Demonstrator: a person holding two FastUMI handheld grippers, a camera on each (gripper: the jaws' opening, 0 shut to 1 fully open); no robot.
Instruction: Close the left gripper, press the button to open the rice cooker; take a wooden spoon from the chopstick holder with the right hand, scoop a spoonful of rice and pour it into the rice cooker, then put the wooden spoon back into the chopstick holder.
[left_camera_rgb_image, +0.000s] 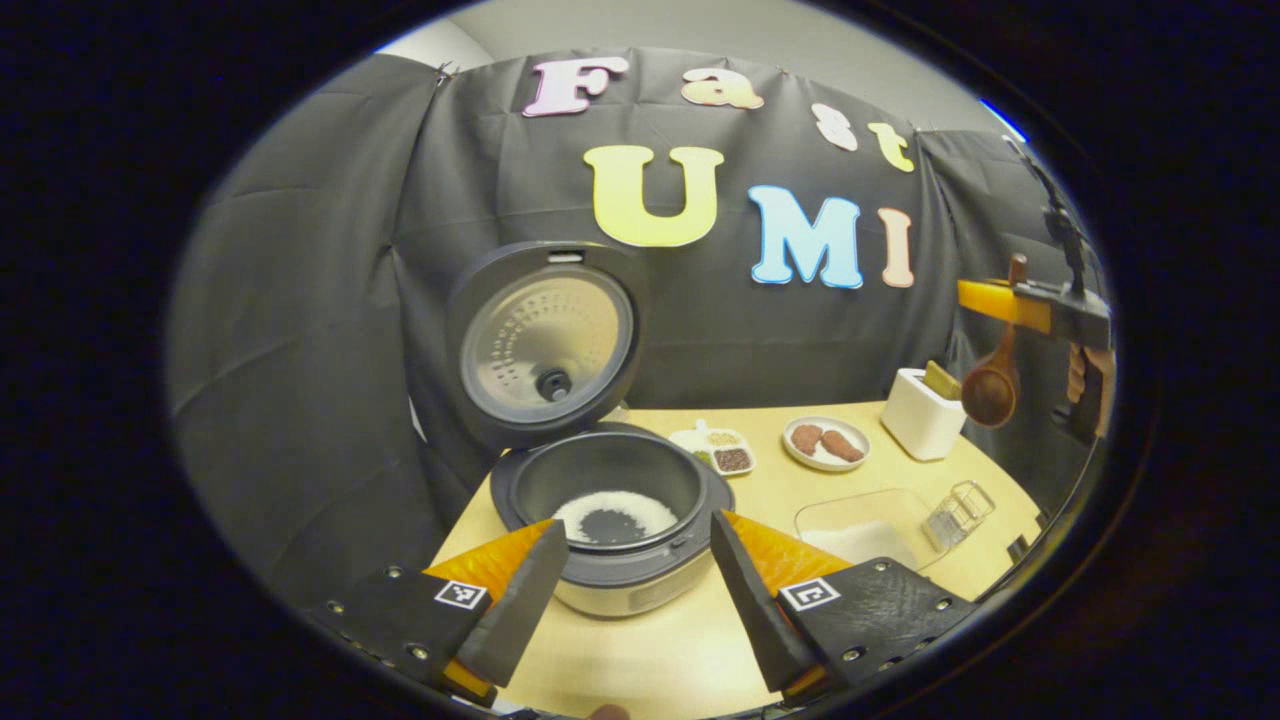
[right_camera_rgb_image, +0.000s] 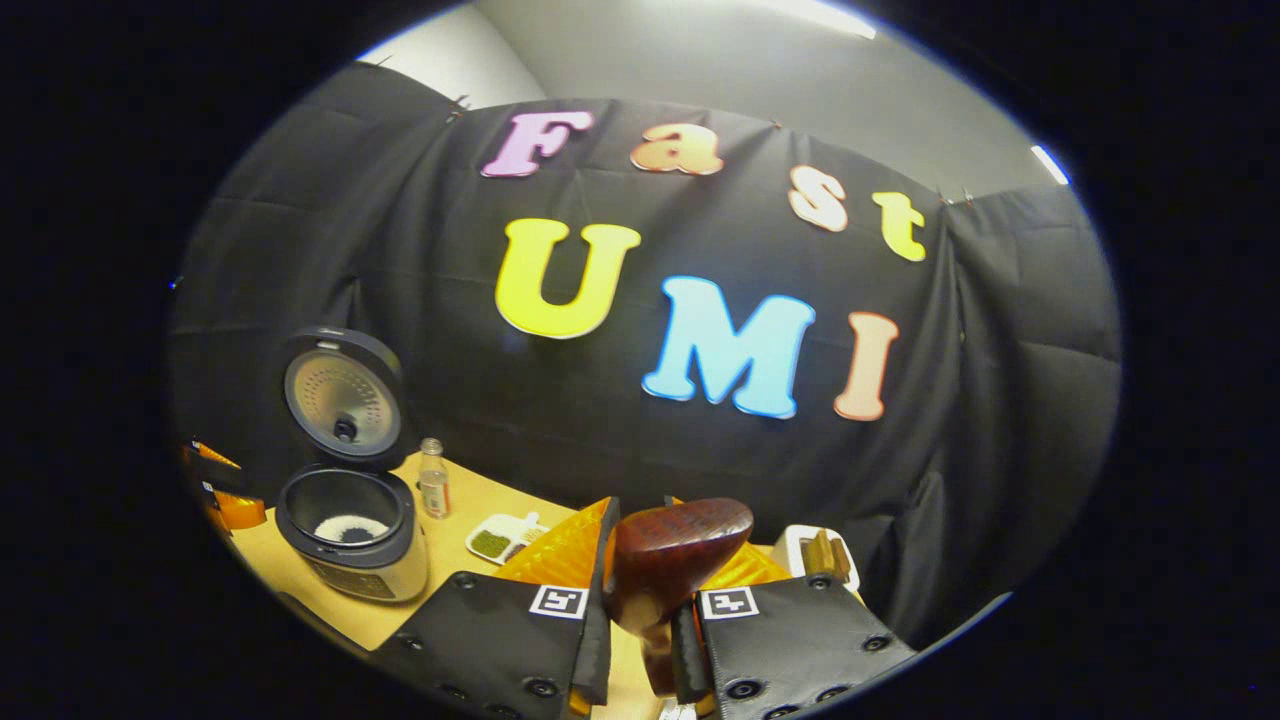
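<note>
Dangling wooden spoon (left_camera_rgb_image: 990, 385), dark brown bowl

A plate (left_camera_rgb_image: 826, 444) with two brown patties sat beside a small divided dish (left_camera_rgb_image: 722, 449), a bottle (right_camera_rgb_image: 433, 479) farther back.

light: dim, ceiling strip overhead | focus: sharp centre | edges: strong fisheye bend | glare: none
</note>
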